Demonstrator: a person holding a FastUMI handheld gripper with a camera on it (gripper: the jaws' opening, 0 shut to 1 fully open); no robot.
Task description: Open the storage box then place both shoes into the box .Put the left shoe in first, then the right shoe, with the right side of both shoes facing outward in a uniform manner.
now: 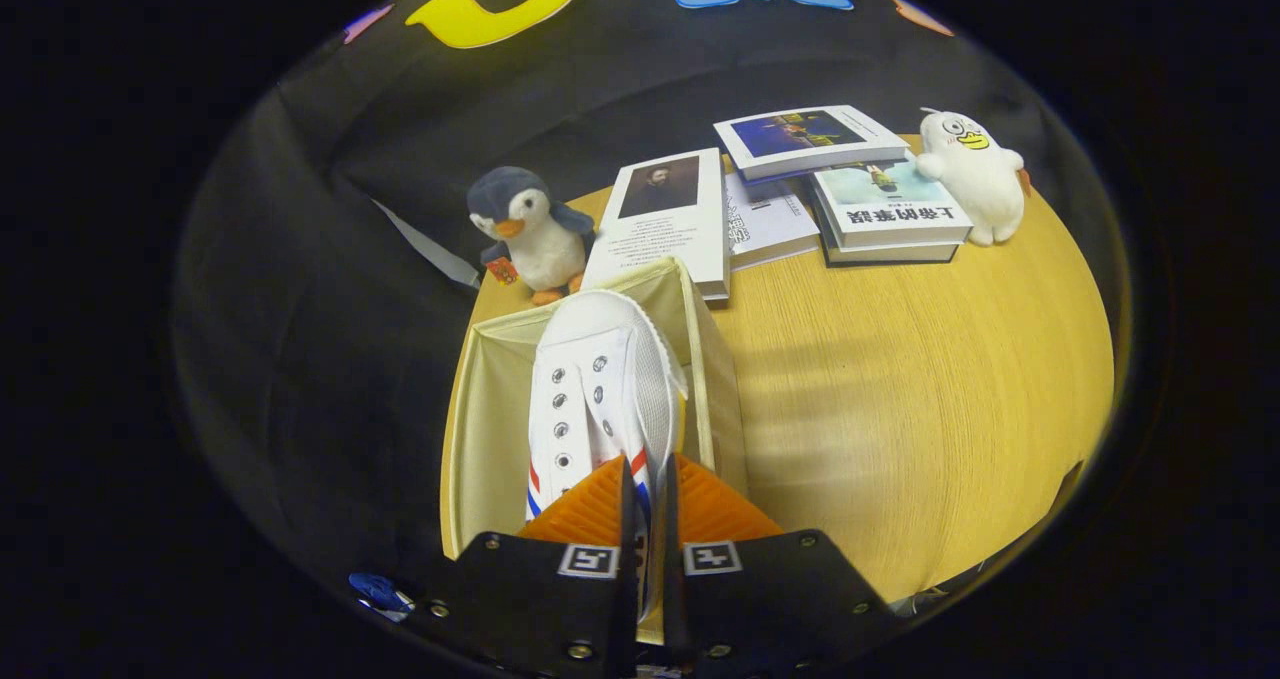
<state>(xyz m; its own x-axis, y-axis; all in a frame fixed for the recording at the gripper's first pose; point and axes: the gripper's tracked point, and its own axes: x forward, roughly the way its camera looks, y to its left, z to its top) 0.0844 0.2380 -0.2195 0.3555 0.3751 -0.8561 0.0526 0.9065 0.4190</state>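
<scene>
Beyond the fingers, at the far end of your wooden table (900, 399), a plush penguin (528, 229) stood just behind the storage box (480, 399), with a scatter of books (770, 189) and a white plush duck (970, 174) further right. Nothing blocked the box's open top. Your gripper (645, 489) was clamped on the rear edge of a white lace-up shoe (595, 379) with red and blue stripes, toe pointing away, held over the open beige box.
</scene>
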